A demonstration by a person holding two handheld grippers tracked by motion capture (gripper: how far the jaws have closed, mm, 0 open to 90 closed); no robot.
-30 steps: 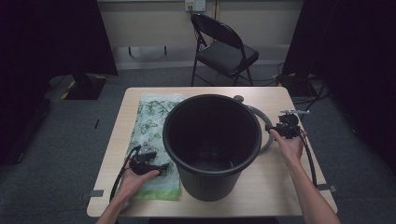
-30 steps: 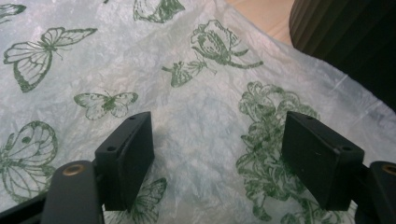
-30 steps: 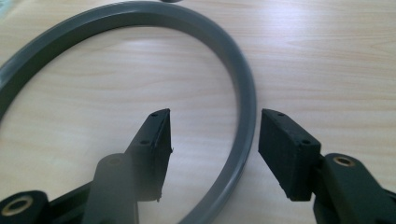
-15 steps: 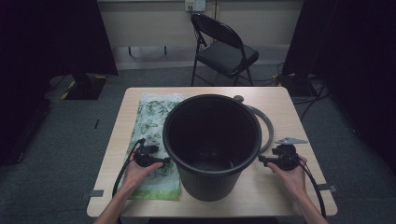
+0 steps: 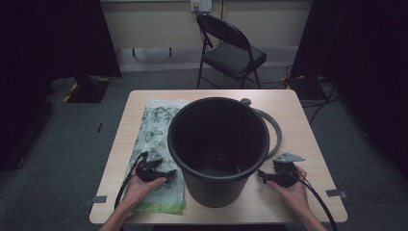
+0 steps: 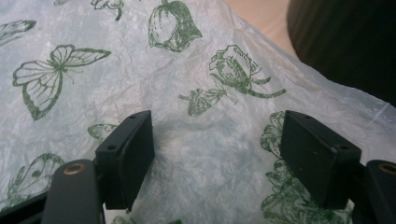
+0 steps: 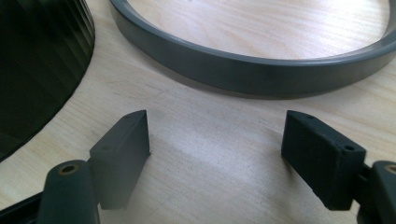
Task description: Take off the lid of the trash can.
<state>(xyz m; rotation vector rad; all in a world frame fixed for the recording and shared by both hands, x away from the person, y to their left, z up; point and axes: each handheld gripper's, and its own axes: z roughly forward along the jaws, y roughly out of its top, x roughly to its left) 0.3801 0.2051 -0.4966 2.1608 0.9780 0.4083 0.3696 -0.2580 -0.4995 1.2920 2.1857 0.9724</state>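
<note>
High view: a black plastic bucket (image 5: 219, 149) stands upright at the middle of the table (image 5: 308, 130). A grey ring (image 5: 275, 132) lies flat behind its right side, partly hidden by the bucket. A folded plastic bag with green butterfly print (image 5: 156, 144) lies flat to the left of the bucket. The left gripper (image 5: 166, 174) rests on the bag's near end, just beside the bucket wall. The right gripper (image 5: 262, 176) sits low on the table to the right of the bucket.

Left gripper view: the jaws stand released, apart over the bag (image 6: 140, 84), nothing between them.

Right gripper view: the jaws have just been opening and stand released over bare table (image 7: 210, 140); the ring (image 7: 261, 70) lies just ahead, the bucket (image 7: 37, 60) at left.
</note>
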